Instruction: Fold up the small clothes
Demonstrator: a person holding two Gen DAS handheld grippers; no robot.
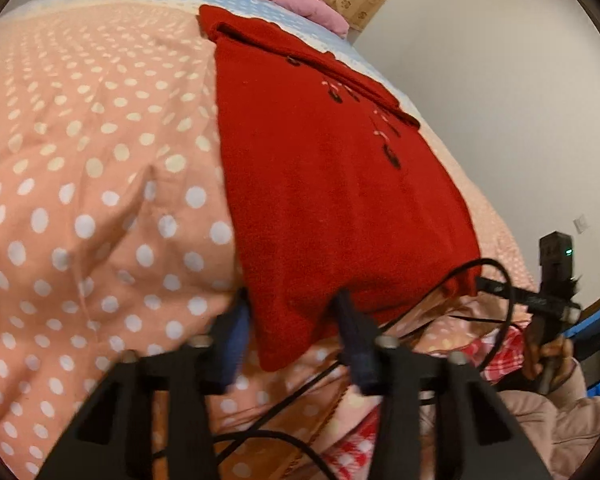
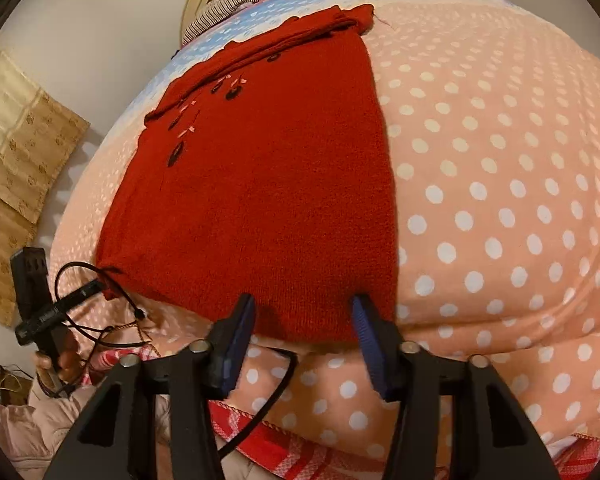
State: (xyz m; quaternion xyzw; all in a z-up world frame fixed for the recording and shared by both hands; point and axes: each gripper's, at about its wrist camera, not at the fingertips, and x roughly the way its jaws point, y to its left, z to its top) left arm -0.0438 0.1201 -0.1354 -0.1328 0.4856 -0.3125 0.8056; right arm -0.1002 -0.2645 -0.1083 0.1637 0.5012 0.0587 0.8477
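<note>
A red knitted garment [image 1: 332,184] with dark buttons lies flat on a peach polka-dot bedspread [image 1: 84,168]; it also shows in the right wrist view [image 2: 260,200]. My left gripper [image 1: 292,304] is open, its blue-padded fingers straddling the garment's near hem at its left corner. My right gripper [image 2: 304,308] is open, its fingers at the near hem by the right corner. The right gripper also shows in the left wrist view [image 1: 556,292], and the left gripper in the right wrist view [image 2: 40,300], each at the garment's other near corner.
A pink cloth pile [image 1: 300,0] and a striped cloth [image 2: 224,8] lie at the bed's far end. A beige patterned curtain [image 2: 16,148] hangs by the white wall. Black cables [image 1: 496,280] trail near the hem. A red checked blanket [image 2: 284,452] lies at the bed's near edge.
</note>
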